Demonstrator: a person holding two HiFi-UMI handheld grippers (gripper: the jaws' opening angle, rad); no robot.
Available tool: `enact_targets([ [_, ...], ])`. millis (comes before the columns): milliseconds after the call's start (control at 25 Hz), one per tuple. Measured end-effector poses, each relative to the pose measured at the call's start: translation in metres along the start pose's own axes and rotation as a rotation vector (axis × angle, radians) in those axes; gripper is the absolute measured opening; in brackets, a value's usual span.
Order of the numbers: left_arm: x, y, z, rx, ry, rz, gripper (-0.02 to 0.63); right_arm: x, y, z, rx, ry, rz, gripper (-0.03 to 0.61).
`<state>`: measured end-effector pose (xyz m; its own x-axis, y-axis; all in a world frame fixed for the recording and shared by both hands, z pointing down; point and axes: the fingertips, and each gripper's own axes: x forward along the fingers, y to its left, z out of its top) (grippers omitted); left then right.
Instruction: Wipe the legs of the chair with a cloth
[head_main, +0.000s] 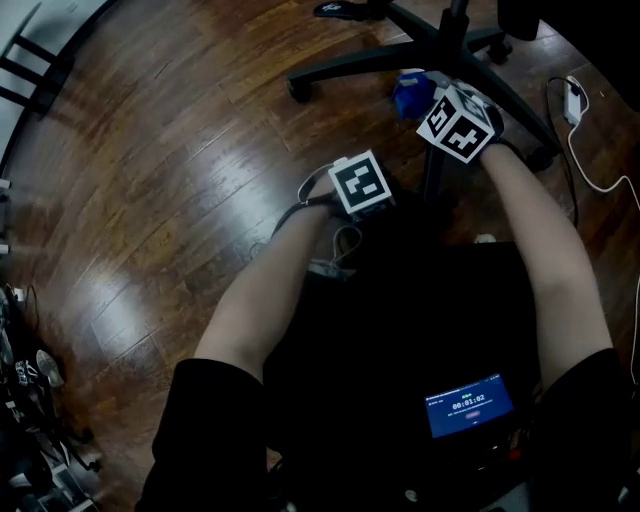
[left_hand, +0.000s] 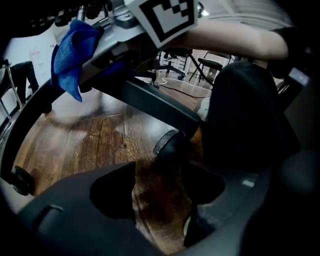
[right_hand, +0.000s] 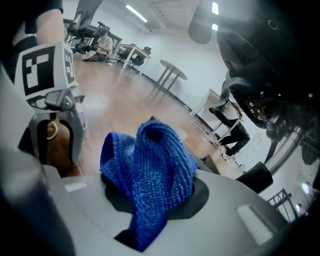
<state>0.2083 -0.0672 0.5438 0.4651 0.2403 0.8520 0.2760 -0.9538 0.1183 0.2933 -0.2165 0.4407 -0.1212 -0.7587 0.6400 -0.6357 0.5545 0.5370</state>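
Note:
The chair's black star base (head_main: 400, 55) spreads over the wood floor at the top of the head view. My right gripper (right_hand: 150, 200), under its marker cube (head_main: 458, 122), is shut on a bunched blue cloth (right_hand: 150, 165) and holds it against the base close to the column (head_main: 452, 30). The cloth (head_main: 410, 95) shows blue just left of that cube. My left gripper (left_hand: 160, 200), under its cube (head_main: 360, 185), stands open with only floor between its jaws. Just beyond them sits a caster (left_hand: 167, 142) at the end of one chair leg (left_hand: 155, 102). The cloth (left_hand: 70, 55) hangs above that leg.
The chair's black seat (head_main: 420, 300) fills the lower middle of the head view. A white adapter (head_main: 575, 100) and its cable (head_main: 600, 185) lie on the floor at right. A small blue screen (head_main: 470, 405) glows below. A black frame (head_main: 25, 60) stands at far left.

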Motion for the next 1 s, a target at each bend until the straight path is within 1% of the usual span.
enact_targets([
  [80, 0.008, 0.007, -0.002, 0.03, 0.005, 0.0, 0.288, 0.014, -0.023, -0.005, 0.023, 0.0, -0.038, 0.084],
  [120, 0.013, 0.009, -0.006, 0.062, 0.033, 0.012, 0.288, 0.017, -0.031, -0.005, 0.044, -0.008, -0.054, 0.084],
  [200, 0.022, 0.004, -0.017, 0.138, 0.117, 0.025, 0.287, 0.015, -0.036, -0.004, 0.07, -0.018, -0.078, 0.084],
  [240, 0.025, -0.001, -0.019, 0.167, 0.144, 0.025, 0.287, 0.011, -0.033, -0.003, 0.07, -0.018, -0.081, 0.084],
  [280, 0.025, -0.004, -0.019, 0.183, 0.153, 0.027, 0.287, 0.005, -0.027, -0.002, 0.064, -0.02, -0.072, 0.081],
  [400, 0.021, -0.006, -0.014, 0.189, 0.14, 0.048, 0.287, -0.014, 0.003, -0.002, 0.083, -0.052, -0.01, 0.081],
  [480, 0.023, -0.003, -0.017, 0.186, 0.139, 0.052, 0.287, -0.022, 0.033, -0.003, 0.097, -0.076, 0.055, 0.081],
  [640, 0.021, -0.004, -0.025, 0.221, 0.17, 0.059, 0.287, -0.045, 0.107, 0.006, 0.028, -0.092, 0.211, 0.081],
  [760, 0.025, -0.002, -0.031, 0.236, 0.202, 0.062, 0.287, -0.057, 0.147, 0.007, -0.029, -0.084, 0.304, 0.081],
  [840, 0.026, -0.001, -0.032, 0.237, 0.21, 0.065, 0.287, -0.058, 0.158, 0.007, -0.06, -0.078, 0.319, 0.083],
  [1000, 0.028, -0.003, -0.031, 0.242, 0.217, 0.061, 0.287, -0.059, 0.156, 0.006, -0.081, -0.069, 0.299, 0.083],
])
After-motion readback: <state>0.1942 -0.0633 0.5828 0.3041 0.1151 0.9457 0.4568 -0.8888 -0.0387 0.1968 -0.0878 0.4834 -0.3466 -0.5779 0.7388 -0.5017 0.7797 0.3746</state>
